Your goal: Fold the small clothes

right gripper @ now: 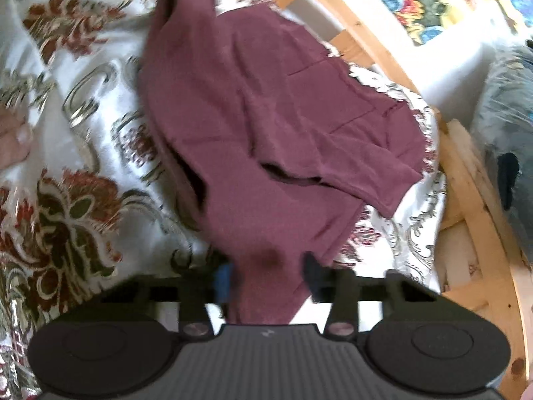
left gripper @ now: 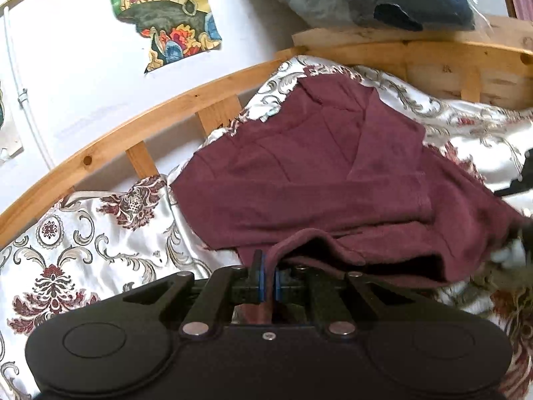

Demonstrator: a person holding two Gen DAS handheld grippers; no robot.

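Lying spread on patterned bedspread (left gripper: 83, 233): maroon garment (left gripper: 316, 166), soft, light, limp; best gripped at hem corners. Left gripper (left gripper: 268, 276) clamped on near hem; right gripper (right gripper: 266, 273) jaws straddling hem, grip unclear.

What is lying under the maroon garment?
The patterned bedspread shows all around the maroon garment, so it lies under it. Anything else beneath is covered.
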